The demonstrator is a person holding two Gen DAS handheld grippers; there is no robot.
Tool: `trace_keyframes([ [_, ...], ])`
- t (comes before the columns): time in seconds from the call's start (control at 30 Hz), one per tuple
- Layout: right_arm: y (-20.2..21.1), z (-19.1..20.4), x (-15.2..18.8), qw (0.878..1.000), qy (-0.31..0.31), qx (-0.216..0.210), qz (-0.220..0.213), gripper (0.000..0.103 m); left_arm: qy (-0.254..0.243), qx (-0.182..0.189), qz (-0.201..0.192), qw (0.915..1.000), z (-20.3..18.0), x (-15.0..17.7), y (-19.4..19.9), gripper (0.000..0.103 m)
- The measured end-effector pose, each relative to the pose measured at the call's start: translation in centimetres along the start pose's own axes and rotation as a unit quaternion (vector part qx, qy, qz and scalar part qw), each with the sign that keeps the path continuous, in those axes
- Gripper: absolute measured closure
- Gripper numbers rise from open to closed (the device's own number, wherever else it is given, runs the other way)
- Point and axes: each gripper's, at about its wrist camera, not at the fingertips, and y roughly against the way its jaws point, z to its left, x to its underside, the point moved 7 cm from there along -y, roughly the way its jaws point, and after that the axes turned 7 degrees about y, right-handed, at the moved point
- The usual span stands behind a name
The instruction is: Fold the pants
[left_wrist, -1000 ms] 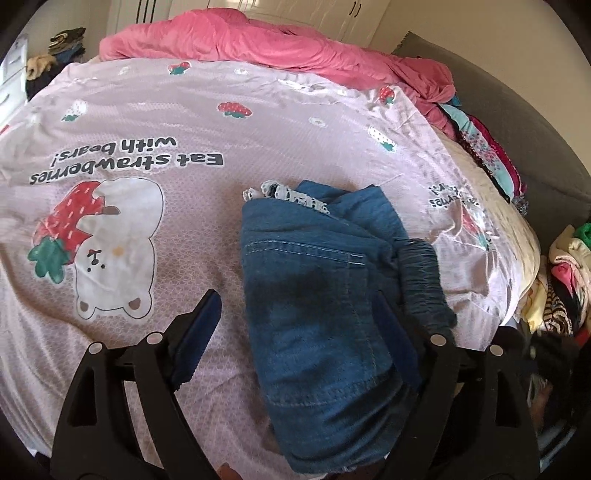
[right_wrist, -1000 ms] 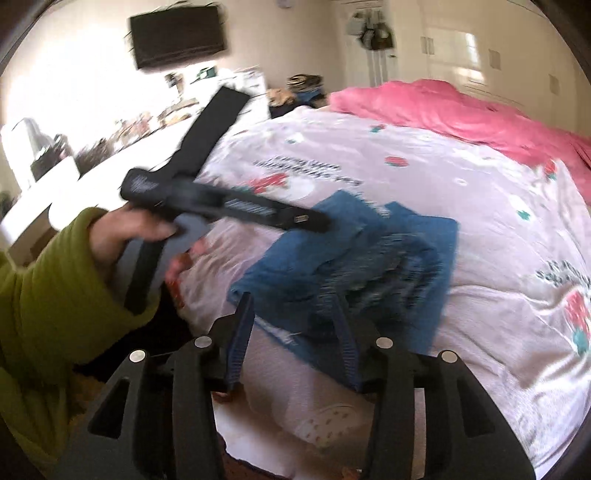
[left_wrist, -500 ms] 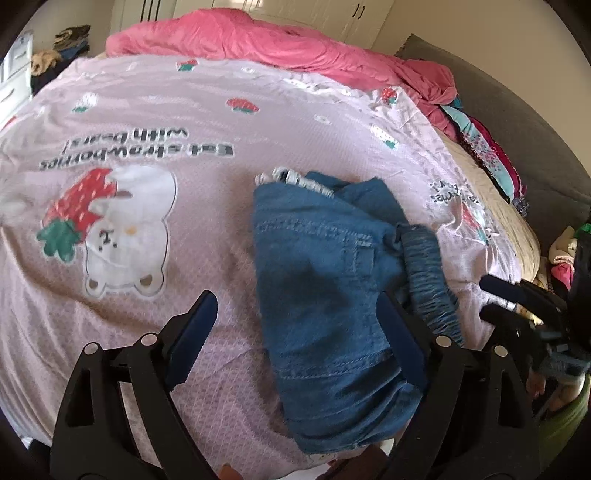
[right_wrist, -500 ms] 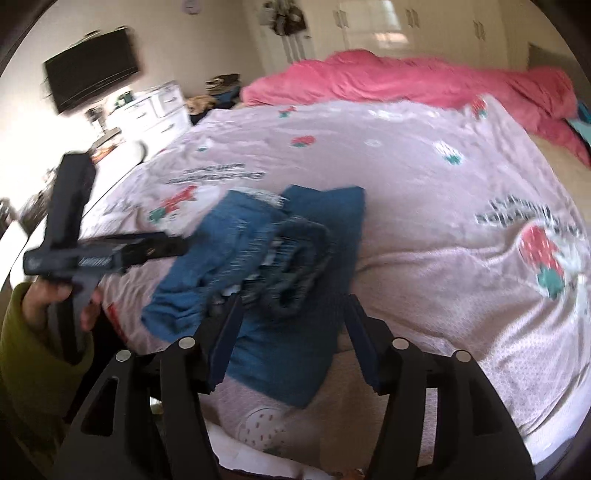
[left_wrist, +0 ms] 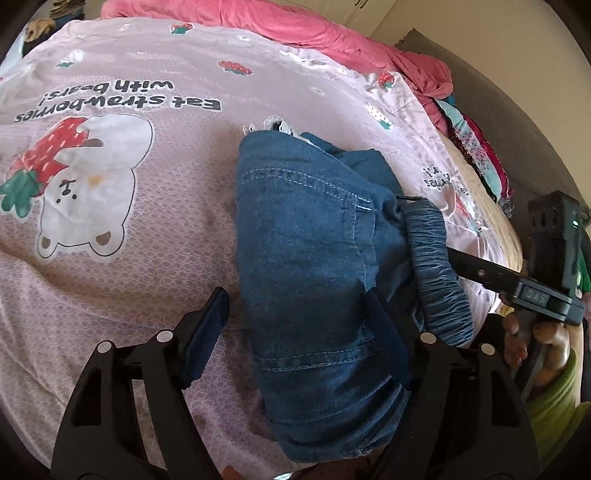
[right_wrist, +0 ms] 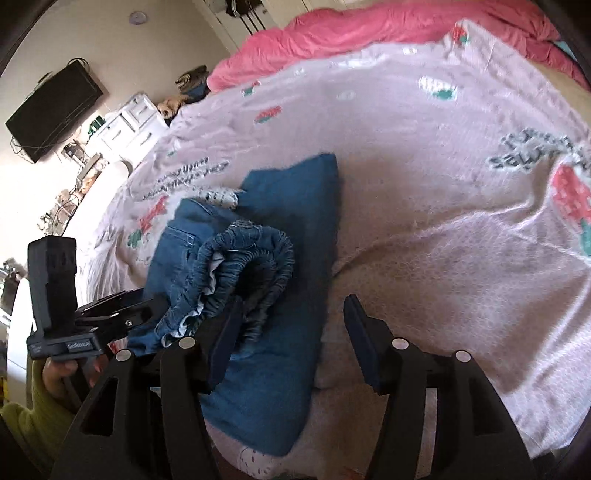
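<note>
Blue denim pants [left_wrist: 306, 229] lie in a folded bundle on the pink printed bedsheet [left_wrist: 110, 280], close to the near edge. Their gathered elastic waistband [left_wrist: 432, 266] curls up on the right side. My left gripper [left_wrist: 299, 325] straddles the bundle's near end and its jaws are closing. Its right finger [left_wrist: 388, 332] rests in the denim, while its left finger [left_wrist: 210, 321] stands off the cloth. My right gripper [right_wrist: 291, 332] is open, with its left finger [right_wrist: 225, 339] against the waistband [right_wrist: 258, 251] and the flat lower layer between its fingers. A person's hand in a green sleeve [left_wrist: 554, 398] holds it.
A heap of pink blanket [left_wrist: 295, 22] lies along the far side of the bed. Mixed clothes [left_wrist: 476, 155] pile up at the right against a grey headboard. A wall TV [right_wrist: 51, 110] and a white dresser [right_wrist: 129, 125] stand beyond the bed.
The right gripper swung in from the right and rolled level, coming up to the waistband. The left gripper sank a little closer to the pants and its jaws narrowed.
</note>
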Motion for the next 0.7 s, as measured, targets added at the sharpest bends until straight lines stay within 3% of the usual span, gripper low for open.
trace_keyframes([
  [0.07,-1.0,0.0,-0.1,1.000,-0.001,-0.011,0.015,0.059,0.000,0.000,0.001,1.0000,0.1,-0.1,-0.2,0.035],
  [0.27,-2.6,0.5,-0.8,0.999,0.016,-0.037,0.019,0.068,-0.002,-0.001,-0.002,1.0000,-0.2,-0.5,-1.0,0.036],
  [0.4,-2.5,1.2,-0.9,0.998,0.038,-0.045,0.008,0.078,0.004,0.015,-0.003,0.9999,-0.6,-1.1,-1.9,0.053],
  [0.47,-2.0,1.6,-0.9,0.998,0.048,-0.048,-0.006,0.083,0.011,0.026,-0.007,0.9996,-0.8,-1.2,-1.7,0.068],
  [0.57,-0.6,2.7,-1.2,0.996,0.059,-0.056,-0.034,0.086,0.007,0.035,-0.023,0.9991,-1.5,-1.5,-0.3,0.077],
  [0.7,0.7,5.1,-2.5,0.991,0.105,-0.053,-0.058,0.086,-0.008,0.042,-0.043,0.9982,-2.8,-2.7,1.4,0.077],
])
